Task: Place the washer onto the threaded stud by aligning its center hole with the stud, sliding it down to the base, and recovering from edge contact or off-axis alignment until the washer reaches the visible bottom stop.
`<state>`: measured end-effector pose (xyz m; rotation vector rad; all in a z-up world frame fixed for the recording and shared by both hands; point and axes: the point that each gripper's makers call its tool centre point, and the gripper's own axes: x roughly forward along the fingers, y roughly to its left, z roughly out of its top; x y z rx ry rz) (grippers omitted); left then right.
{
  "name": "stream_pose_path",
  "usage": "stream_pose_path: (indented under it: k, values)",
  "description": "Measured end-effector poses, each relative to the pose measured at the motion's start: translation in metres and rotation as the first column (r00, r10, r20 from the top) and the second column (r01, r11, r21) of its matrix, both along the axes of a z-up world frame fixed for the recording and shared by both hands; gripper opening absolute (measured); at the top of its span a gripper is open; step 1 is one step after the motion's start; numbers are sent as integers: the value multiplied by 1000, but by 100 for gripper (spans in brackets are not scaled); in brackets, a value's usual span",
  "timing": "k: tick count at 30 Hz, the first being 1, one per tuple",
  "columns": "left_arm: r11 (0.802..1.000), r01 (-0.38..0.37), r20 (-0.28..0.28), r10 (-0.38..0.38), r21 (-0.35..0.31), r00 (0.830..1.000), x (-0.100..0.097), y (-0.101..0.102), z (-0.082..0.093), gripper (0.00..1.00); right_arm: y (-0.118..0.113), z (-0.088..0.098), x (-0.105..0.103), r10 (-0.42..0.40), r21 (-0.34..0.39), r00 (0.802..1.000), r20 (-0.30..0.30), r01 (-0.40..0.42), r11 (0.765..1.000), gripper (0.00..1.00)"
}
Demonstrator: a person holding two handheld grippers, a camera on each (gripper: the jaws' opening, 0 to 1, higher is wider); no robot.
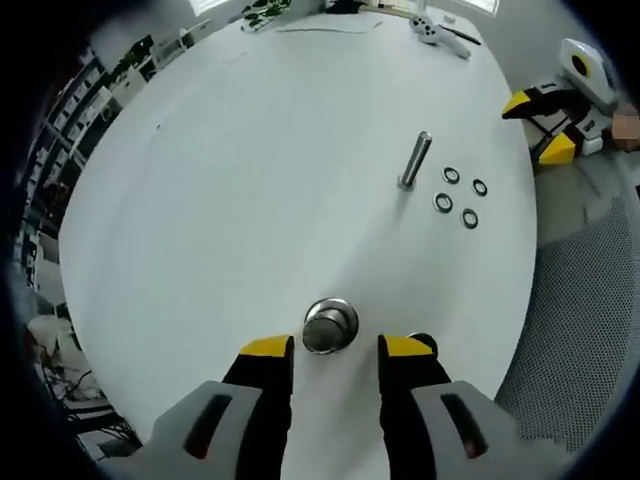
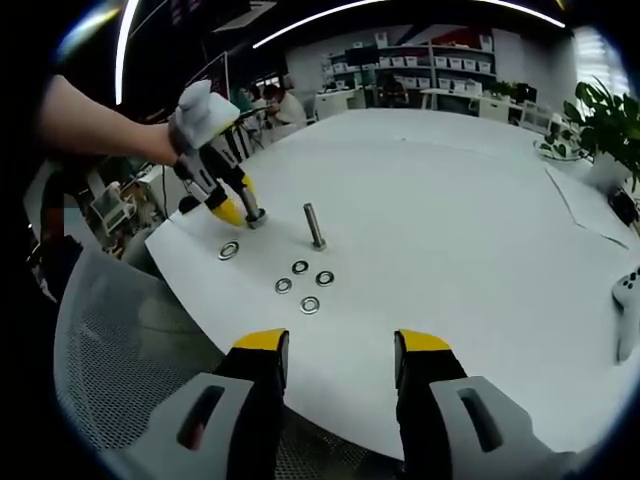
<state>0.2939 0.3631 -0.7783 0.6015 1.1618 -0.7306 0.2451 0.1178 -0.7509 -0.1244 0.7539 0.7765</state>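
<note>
Threaded stud (image 1: 415, 160): seen upright on the white counter (image 1: 250, 180), well ahead of the left claw (image 1: 335, 348) and to its right; in the right gripper view it (image 2: 314, 226) is seen ahead of the right claw (image 2: 340, 345), slightly to its left.
Washers: four (image 1: 460, 195) are laid flat in a small cluster just right of the stud, apart from it; in the right gripper view the cluster (image 2: 304, 283) is found between the stud and the right claw. A fifth washer (image 2: 229, 250) is seen apart, left of the cluster, near the left claw (image 2: 240, 212).
Second stud (image 1: 330, 326): viewed end-on between the left claw's yellow tips; contact cannot be told.
Left claw: jaws spread, yellow-tipped, low over the counter.
Right claw: jaws wide, nothing held, hovering at the counter's near edge.
Mesh chair (image 2: 110, 340): seen beside the counter's edge, left of the right claw.
</note>
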Motion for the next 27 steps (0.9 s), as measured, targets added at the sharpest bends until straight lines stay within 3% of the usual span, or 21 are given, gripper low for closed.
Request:
stream_pose_path:
  k: [3,15,27]
  values:
    - [999,-33,12,34,-10,999,-5,0,0,37,0,0,0,0,-1,1000,0,0,1000,45]
    - [990,-131,-3,131,-59,991,-26,3,1,38,0,0,0,4,-1,1000,2,-4,1000,45]
    - [992,-112,-31,111,-59,993,-57,-13,-11,39,-1,1,-1,3,4,1000,5,-3,1000,45]
